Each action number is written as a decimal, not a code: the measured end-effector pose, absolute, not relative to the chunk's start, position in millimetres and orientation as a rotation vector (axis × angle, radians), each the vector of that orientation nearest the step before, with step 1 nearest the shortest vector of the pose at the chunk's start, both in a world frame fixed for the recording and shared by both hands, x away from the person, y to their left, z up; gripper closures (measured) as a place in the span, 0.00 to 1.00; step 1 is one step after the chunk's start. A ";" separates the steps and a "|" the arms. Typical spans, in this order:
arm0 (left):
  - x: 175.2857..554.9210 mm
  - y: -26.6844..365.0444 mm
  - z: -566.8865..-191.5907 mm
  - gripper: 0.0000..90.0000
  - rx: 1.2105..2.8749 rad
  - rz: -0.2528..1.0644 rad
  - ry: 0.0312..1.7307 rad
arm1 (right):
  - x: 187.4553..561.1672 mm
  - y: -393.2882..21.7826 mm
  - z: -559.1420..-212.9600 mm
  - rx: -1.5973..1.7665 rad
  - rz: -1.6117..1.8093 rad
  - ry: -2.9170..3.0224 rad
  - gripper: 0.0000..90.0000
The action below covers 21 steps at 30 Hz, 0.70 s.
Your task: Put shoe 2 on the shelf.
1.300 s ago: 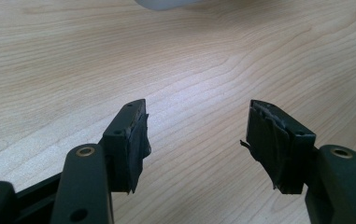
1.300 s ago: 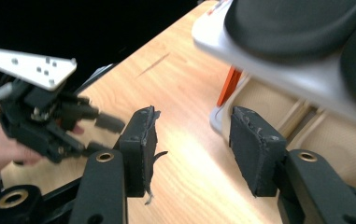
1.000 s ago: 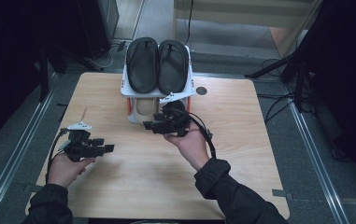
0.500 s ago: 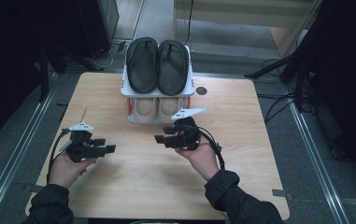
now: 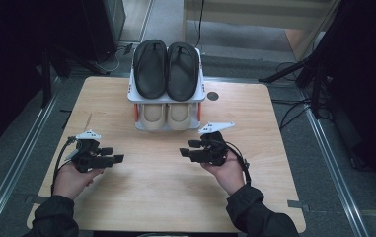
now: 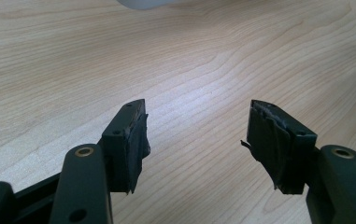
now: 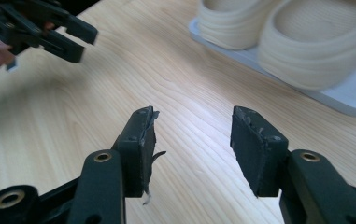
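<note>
You are working at a wooden table (image 5: 166, 197), and the white shoe rack (image 5: 167, 98) at its far middle is serving as the landmark here. On the rack's top shelf a pair of black sandals (image 5: 167, 69) is lying side by side, soles up as far as the high view shows. Under them, on the lower shelf, a pair of cream slippers (image 5: 166, 116) is sitting with the toes facing you; in the right gripper view the same cream slippers (image 7: 288, 42) are showing up close on the white shelf.

Your right gripper (image 5: 188, 148) is hovering just in front of the rack, a little to its right, pointing toward your other hand. Its jaws have eased in a little but are standing apart with nothing between them, only bare wood below.

Your left gripper (image 5: 114, 154) is hovering in front of the rack and well to its left, near the table's left side. Its jaws are spread wide, also gripping nothing.
</note>
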State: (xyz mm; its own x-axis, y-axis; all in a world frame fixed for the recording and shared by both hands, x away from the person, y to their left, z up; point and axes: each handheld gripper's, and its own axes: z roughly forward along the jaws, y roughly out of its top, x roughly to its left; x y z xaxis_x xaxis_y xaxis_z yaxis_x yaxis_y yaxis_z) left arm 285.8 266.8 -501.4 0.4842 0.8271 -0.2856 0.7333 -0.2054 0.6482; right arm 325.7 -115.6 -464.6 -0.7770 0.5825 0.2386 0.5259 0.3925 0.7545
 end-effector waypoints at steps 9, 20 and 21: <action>285.2 264.5 -501.0 0.43 1.986 0.155 1.280 | 322.9 -137.9 -472.2 1.047 1.346 2.534 0.56; 286.6 255.5 -502.8 0.42 2.028 0.146 1.243 | 316.9 -160.3 -480.8 1.083 1.369 2.444 0.56; 286.5 254.7 -502.9 0.42 2.027 0.144 1.243 | 317.4 -162.2 -482.4 1.100 1.361 2.445 0.56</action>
State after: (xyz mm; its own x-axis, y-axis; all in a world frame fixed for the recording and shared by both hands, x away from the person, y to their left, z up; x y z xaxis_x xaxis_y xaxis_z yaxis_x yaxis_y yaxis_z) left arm 286.5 254.7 -502.9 0.5239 0.8077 -0.2704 0.7242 -0.2552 0.6406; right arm 317.4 -162.2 -482.4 -0.7244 0.6534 0.2197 0.5311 0.3258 0.7822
